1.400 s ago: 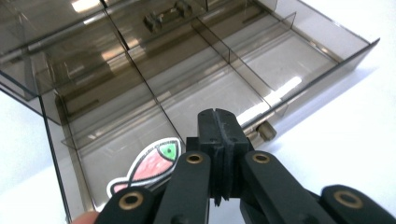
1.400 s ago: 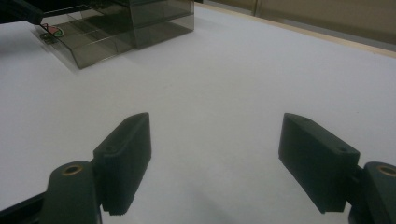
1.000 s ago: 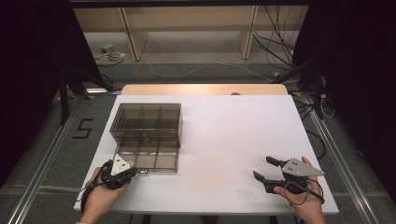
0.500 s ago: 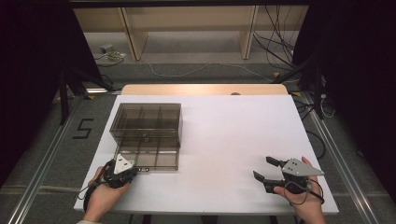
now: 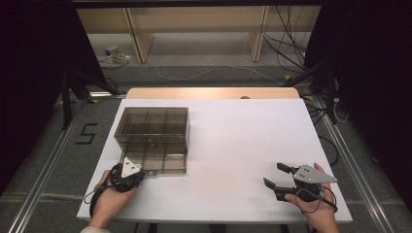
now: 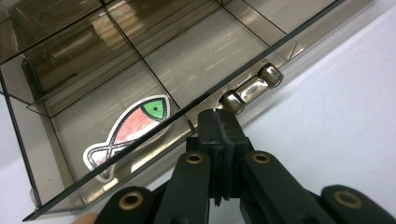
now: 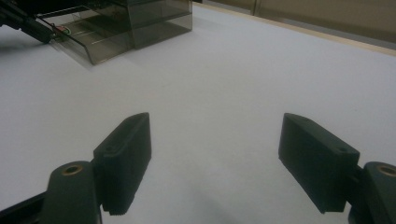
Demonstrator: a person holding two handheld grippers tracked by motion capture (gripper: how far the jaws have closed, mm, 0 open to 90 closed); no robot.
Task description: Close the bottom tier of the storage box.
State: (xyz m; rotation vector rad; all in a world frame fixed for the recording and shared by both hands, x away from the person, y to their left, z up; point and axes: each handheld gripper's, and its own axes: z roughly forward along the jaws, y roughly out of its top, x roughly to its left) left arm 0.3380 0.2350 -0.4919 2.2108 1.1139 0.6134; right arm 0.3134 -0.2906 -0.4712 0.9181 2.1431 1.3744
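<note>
Where smoky clear plastic drawer point(image 6: 140, 84) ends: rounded chrome handle point(image 6: 252, 87), glossy fish sticker point(image 6: 128, 133).

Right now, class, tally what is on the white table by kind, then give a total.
Grippers: 2 (left, right)
Smoky drawer box: 1
Fish sticker: 1
Total: 4

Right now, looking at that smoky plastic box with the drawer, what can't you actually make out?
- Fish sticker, left gripper view: drawer front wall crosses it.
- Drawer handle, left gripper view: whether the shut left gripper clamps anything; jaws hide it.
- Box compartments, high view: smoky lid, too small.
- Right gripper: open, nothing between.
</note>
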